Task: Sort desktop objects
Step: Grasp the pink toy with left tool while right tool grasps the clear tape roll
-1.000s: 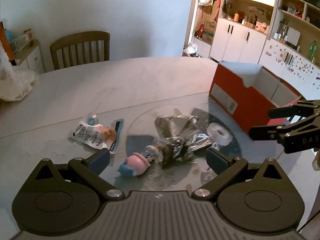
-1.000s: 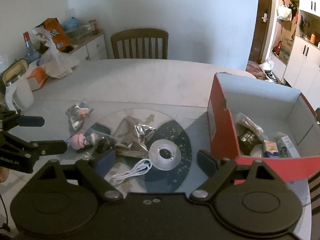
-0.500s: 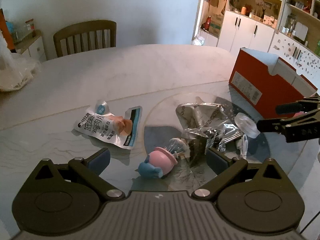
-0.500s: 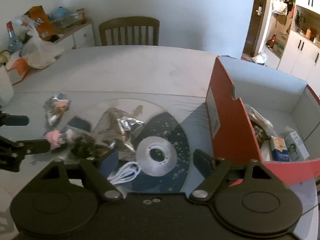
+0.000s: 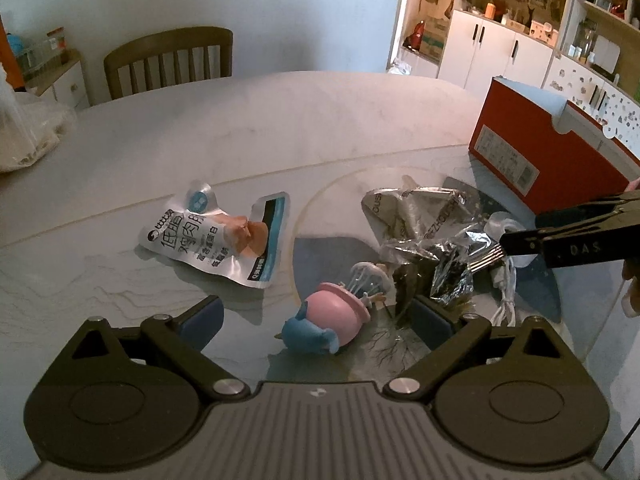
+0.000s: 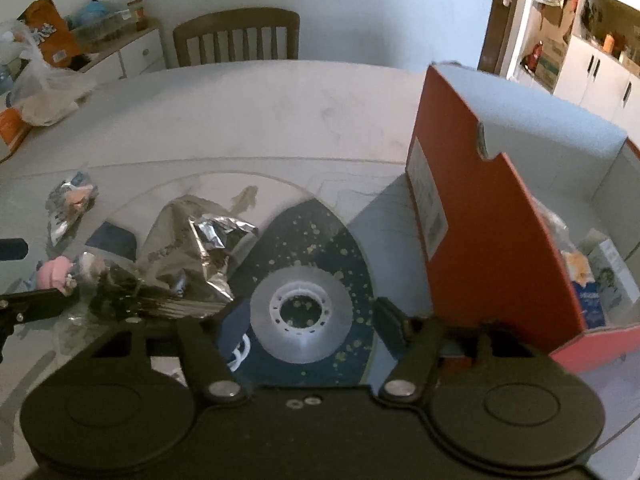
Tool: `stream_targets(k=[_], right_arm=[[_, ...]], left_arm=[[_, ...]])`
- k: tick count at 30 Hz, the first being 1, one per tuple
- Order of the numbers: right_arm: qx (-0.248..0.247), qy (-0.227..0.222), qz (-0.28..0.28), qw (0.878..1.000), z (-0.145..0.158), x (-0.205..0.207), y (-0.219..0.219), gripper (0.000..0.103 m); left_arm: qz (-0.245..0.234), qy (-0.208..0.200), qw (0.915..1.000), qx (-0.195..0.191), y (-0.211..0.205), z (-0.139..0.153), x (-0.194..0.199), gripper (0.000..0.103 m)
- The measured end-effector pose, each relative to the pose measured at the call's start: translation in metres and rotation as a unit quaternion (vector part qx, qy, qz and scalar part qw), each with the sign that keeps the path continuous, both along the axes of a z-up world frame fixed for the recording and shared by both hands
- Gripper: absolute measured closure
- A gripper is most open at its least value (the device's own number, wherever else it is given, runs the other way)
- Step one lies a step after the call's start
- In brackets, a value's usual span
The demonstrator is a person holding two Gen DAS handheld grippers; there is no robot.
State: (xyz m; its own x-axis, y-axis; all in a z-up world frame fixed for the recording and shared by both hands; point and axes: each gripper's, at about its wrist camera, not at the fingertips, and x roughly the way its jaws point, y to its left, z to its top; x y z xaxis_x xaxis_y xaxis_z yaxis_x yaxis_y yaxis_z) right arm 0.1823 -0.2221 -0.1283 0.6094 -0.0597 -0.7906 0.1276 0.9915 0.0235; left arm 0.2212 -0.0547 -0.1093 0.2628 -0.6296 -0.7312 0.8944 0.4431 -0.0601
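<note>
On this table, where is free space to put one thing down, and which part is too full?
Free: the wide bare tabletop between the chair and the snack pouch, left of the red box. Crowded: the glass disc, where the foil bags, pink toy, clear reel and white cable lie close together.

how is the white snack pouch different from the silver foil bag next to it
The white snack pouch lies fairly flat; the silver foil bag is crumpled and bunched up. The white snack pouch carries large dark print and a blue strip, while the silver foil bag is shiny with only faint lettering. The pouch rests off the glass turntable, the foil bag on it. Both lie outside the red box.
</note>
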Motion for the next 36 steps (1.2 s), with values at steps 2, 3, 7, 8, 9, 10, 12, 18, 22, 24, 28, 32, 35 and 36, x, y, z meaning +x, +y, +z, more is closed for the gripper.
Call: stream_targets(k=[2,3,7,8,9,10,12,18,22,24,28,32,35,36], right_arm=[[0.004,-0.002,-0.001,1.000,0.000,0.001,-0.001,0.038],[0.004,-0.003,-0.002,1.000,0.000,0.001,-0.001,0.038],[0.006,-0.006,-0.009,1.000,0.000,0.001,-0.003,0.039],[0.006,-0.005,-0.008,1.000,0.000,0.000,-0.003,0.039],[0.006,-0.006,-0.008,1.000,0.000,-0.001,-0.003,0.039],[0.006,-0.007,-0.008,1.000,0.000,-0.001,-0.003,0.039],[0.006,-0.007,-0.011,1.000,0.000,0.000,-0.003,0.039],[0.006,-0.009,-0.010,1.000,0.000,0.005,-0.003,0.037],[0.010,-0.009,-0.009,1.000,-0.001,0.006,-0.001,0.037],[0.010,-0.007,-0.011,1.000,-0.001,0.007,0.001,0.037],[0.014,-0.003,-0.025,1.000,0.000,0.009,0.000,0.031],[0.012,0.005,-0.025,1.000,-0.001,0.015,0.003,0.027],[0.031,0.015,-0.023,0.999,-0.004,0.016,0.006,0.027],[0.028,0.017,-0.021,0.999,-0.005,0.017,0.008,0.028]], left_arm=[[0.000,-0.001,1.0000,0.002,-0.001,-0.002,0.000,0.006],[-0.001,-0.001,1.0000,0.003,-0.001,-0.002,0.001,0.007],[-0.001,-0.002,1.0000,0.006,-0.004,-0.007,0.001,0.009],[-0.001,-0.002,1.0000,0.007,-0.004,-0.008,0.002,0.010],[-0.001,-0.003,1.0000,0.008,-0.004,-0.009,0.002,0.010],[-0.002,-0.005,1.0000,0.008,-0.004,-0.010,0.002,0.010],[-0.004,-0.006,0.9999,0.009,-0.005,-0.010,0.003,0.020],[-0.008,-0.007,0.9999,0.012,-0.005,-0.012,0.003,0.024],[-0.007,-0.016,0.9997,0.016,-0.008,-0.012,0.001,0.026],[-0.007,-0.014,0.9998,0.015,-0.008,-0.012,0.001,0.026],[-0.006,-0.012,0.9998,0.014,-0.008,-0.011,0.000,0.027],[-0.005,-0.013,0.9998,0.014,-0.008,-0.011,0.000,0.027],[-0.003,-0.014,0.9998,0.015,-0.008,-0.011,0.001,0.027],[-0.004,-0.014,0.9998,0.015,-0.008,-0.011,0.001,0.027]])
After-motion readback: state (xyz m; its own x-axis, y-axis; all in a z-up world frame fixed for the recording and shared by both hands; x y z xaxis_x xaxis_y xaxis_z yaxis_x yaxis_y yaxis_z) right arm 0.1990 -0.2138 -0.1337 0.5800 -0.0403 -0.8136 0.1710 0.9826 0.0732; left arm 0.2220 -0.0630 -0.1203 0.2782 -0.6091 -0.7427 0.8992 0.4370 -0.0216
